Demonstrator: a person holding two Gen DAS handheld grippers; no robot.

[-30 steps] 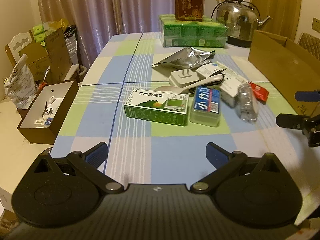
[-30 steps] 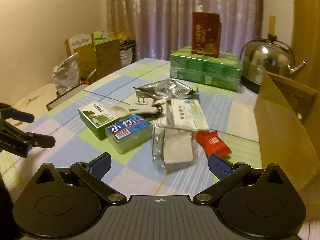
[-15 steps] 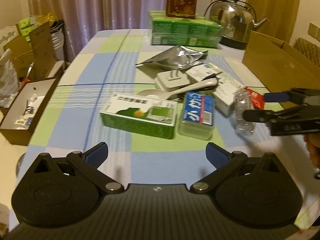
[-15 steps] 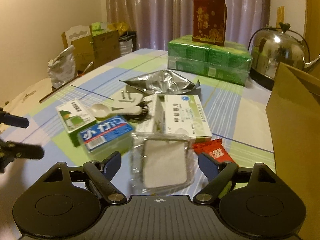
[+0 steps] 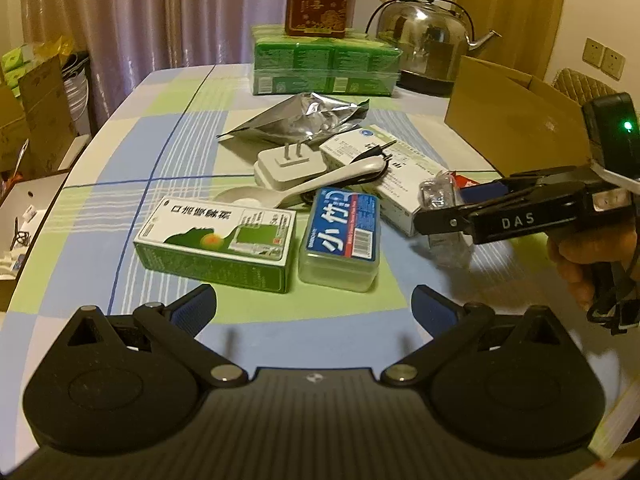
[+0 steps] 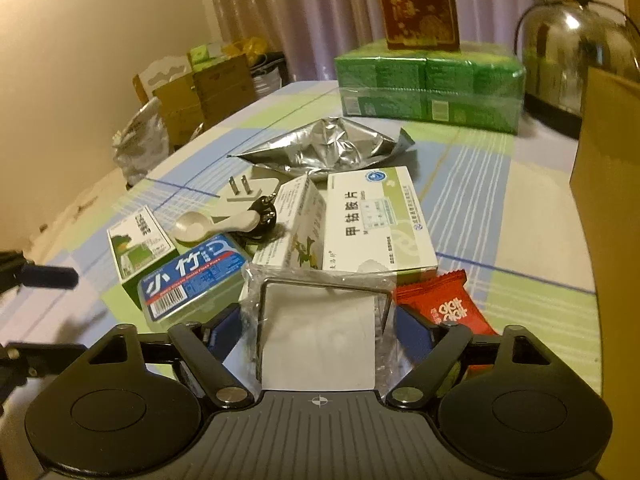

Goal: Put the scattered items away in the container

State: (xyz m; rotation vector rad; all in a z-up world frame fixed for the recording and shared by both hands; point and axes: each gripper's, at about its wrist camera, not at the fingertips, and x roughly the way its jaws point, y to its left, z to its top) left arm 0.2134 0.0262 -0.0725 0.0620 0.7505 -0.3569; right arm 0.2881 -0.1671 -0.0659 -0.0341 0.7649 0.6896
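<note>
target: clear plastic packet (image 6: 318,344) with a white card and a wire frame inside, flat on the bench (image 6: 476,208), front edge of the pile, touching the red sachet (image 6: 444,308) and the white medicine box (image 6: 376,224).
handling: looks light; the film is crinkly and probably slippery, the insert stiffer. You'd best take it across the two long sides, over the card, not by loose film.
right claw (image 6: 318,330): open about the packet's width, one blue pad on each side of it, close to the film or just touching; not clamped yet as far as you can tell.
left claw (image 5: 314,306): wide open, empty, hovering short of the green box (image 5: 216,240) and the blue-label case (image 5: 342,236).
container: cardboard box (image 5: 516,120), on your right side of the bench, near the pile.
risk: film may slide out if you pinch only the edge.
</note>
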